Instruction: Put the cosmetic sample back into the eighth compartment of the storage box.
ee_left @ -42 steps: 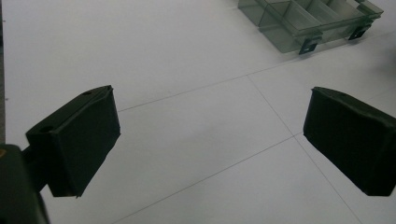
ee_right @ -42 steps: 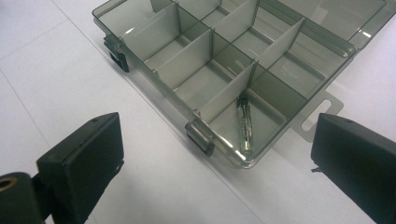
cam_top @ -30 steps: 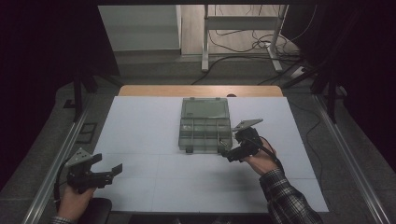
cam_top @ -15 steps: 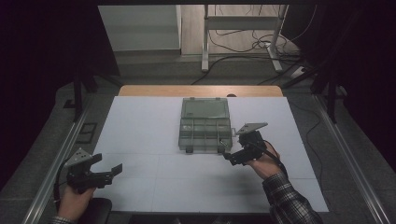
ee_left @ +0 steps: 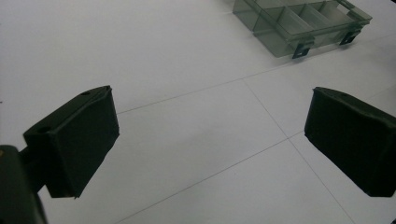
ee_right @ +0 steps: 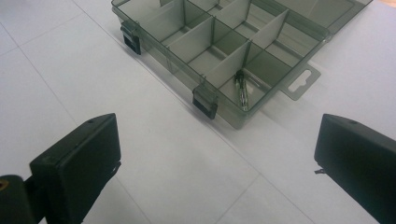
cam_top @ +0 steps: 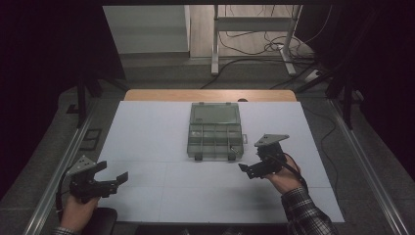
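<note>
Clear compartment box (cam_top: 215, 130) sat open at the middle of the white table (cam_top: 147, 137), lid laid back on its far side. A small metal piece (ee_right: 242, 90) lay in the box's near right corner compartment. Right gripper (cam_top: 248, 170) hovered just off that corner, jaws spread wide, grasping nothing. Left gripper (cam_top: 120, 179) rested well apart from the box toward the near left, jaws likewise released

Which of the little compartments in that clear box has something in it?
The corner compartment beside the hang tab, nearest the right gripper: a small metal piece lies there; the others look empty.
</note>
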`<state>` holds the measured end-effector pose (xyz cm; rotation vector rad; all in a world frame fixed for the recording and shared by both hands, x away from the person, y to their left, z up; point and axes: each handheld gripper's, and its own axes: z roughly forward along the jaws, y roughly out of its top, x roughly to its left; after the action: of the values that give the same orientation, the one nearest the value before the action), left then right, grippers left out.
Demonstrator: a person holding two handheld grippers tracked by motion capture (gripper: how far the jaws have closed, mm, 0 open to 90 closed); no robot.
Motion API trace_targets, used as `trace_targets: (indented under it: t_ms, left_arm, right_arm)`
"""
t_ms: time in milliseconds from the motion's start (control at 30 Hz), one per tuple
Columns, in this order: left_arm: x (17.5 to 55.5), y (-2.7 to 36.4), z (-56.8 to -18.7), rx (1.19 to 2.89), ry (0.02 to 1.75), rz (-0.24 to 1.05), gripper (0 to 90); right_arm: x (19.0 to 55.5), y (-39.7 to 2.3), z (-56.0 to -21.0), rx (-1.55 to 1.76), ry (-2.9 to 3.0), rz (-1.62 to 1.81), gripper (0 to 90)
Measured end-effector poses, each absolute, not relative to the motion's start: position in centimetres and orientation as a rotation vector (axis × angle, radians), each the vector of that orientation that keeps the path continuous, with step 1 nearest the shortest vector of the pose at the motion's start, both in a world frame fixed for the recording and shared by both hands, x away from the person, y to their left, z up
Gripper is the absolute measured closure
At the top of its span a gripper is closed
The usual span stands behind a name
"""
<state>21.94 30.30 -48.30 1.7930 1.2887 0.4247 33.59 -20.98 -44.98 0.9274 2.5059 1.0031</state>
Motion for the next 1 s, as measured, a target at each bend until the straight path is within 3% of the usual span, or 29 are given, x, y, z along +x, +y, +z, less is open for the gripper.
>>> trace_targets:
  t_ms: [1000]
  left_arm:
    - [21.9,30.3,-48.3,1.787,1.291,0.422,3.5]
  right_arm:
    - [30.7,-24.7,-45.0,0.957,2.439,0.991,0.1]
